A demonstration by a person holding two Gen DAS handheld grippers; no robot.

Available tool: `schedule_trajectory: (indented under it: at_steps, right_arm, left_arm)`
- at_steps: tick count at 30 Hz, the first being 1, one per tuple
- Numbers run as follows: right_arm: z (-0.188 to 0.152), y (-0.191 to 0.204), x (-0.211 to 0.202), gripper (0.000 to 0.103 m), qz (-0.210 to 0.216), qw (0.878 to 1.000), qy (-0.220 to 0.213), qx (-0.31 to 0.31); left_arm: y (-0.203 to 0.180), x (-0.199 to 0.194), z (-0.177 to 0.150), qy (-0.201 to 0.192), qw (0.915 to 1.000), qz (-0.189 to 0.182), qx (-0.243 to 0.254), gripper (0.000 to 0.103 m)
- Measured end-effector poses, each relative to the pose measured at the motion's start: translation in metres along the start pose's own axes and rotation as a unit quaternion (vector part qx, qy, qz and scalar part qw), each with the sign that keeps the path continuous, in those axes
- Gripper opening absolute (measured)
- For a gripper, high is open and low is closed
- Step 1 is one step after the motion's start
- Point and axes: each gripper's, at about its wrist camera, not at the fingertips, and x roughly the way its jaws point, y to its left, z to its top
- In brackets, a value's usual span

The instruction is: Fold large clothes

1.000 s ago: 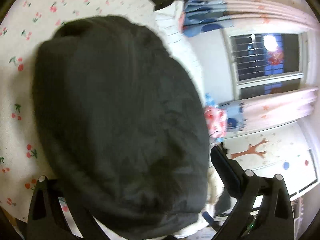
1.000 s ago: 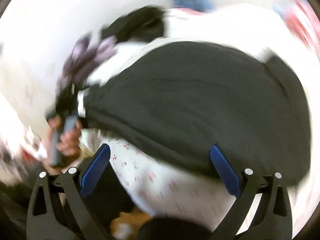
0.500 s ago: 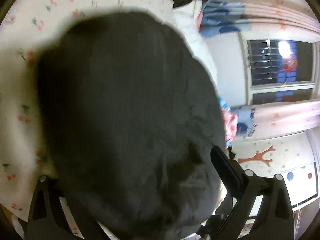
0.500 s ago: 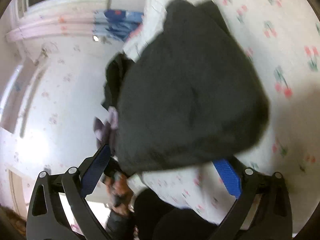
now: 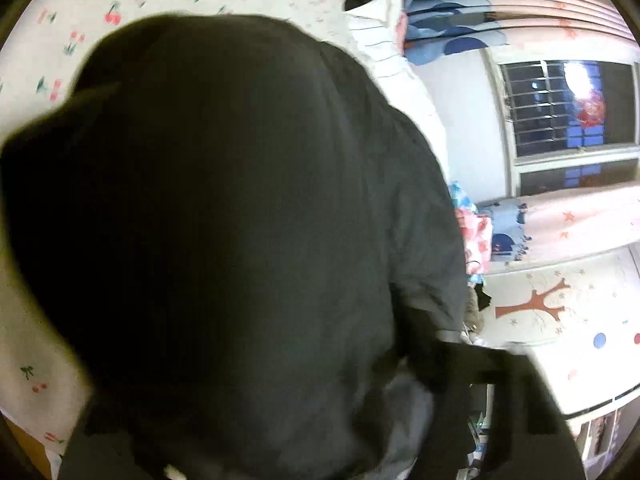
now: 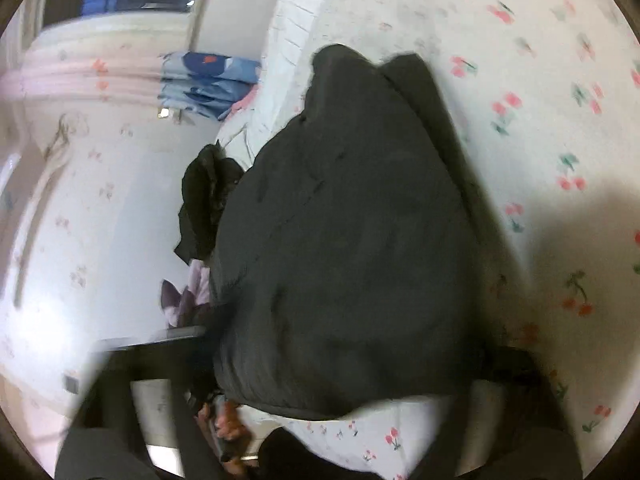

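We see the dark garment [image 5: 240,240] bunched into a thick mound right in front of the left gripper [image 5: 280,432], filling most of that view and draping over the fingers, so we cannot tell whether that gripper is released or clamped. From the right gripper [image 6: 320,420] the same garment [image 6: 352,260] lies straight ahead on the cherry-print bedsheet [image 6: 540,120], its near edge covering the space between the blurred fingers (here too the grip is hidden from us). The sheet spreads to the right of the right gripper and to the left of the left one. Beyond the mound lies another crumpled black piece of clothing [image 6: 208,200], with a purple cloth [image 6: 184,300] just below it. Farther off to the left gripper's right we see a barred window [image 5: 568,108], pink curtains [image 5: 580,232] and folded blue bedding [image 5: 448,28]. A wall with a tree sticker [image 5: 536,308] sits lower right.
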Motion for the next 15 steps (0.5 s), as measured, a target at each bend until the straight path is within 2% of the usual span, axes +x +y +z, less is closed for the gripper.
schedule_trajectory:
  at_steps: [2,4,7,9,10,12,13,14,15]
  right_arm:
    - [-0.007,0.014,-0.014,0.021,0.0,0.999,-0.014,-0.038]
    - [-0.018,0.039,-0.024,0.02,0.002,0.996,-0.021,-0.082]
    - [-0.049,0.064,-0.044,0.019,0.003,0.991,-0.017,-0.133]
    - [-0.065,0.056,-0.05,0.024,-0.007,0.991,0.006,-0.133]
    - [-0.074,0.041,-0.048,0.027,-0.031,0.991,0.028,-0.127]
    - [-0.086,0.0,-0.045,0.045,-0.066,0.993,0.062,-0.076]
    - [-0.089,-0.013,-0.051,0.048,-0.06,0.995,0.056,-0.047]
    - [-0.091,-0.023,-0.066,0.051,-0.059,0.998,0.028,-0.021]
    - [-0.092,-0.021,-0.085,0.051,-0.067,0.997,-0.017,-0.025]
  left_arm:
    - [-0.004,-0.008,0.0,-0.003,0.9998,-0.011,0.013,0.037]
    - [-0.01,-0.019,-0.003,-0.01,0.9994,-0.016,0.03,0.032]
    - [-0.016,-0.054,-0.023,-0.026,0.9963,-0.047,0.068,0.031]
    - [-0.008,-0.071,-0.04,-0.027,0.9944,-0.043,0.092,0.031]
    - [-0.003,-0.07,-0.045,-0.019,0.9948,-0.036,0.093,0.036]
    - [0.025,-0.059,-0.05,0.011,0.9978,-0.024,0.06,0.054]
    - [0.037,-0.057,-0.052,0.015,0.999,-0.024,0.035,0.069]
    - [0.048,-0.059,-0.052,0.006,0.9997,-0.024,0.007,0.073]
    - [0.053,-0.064,-0.052,-0.011,0.9993,-0.034,-0.006,0.075]
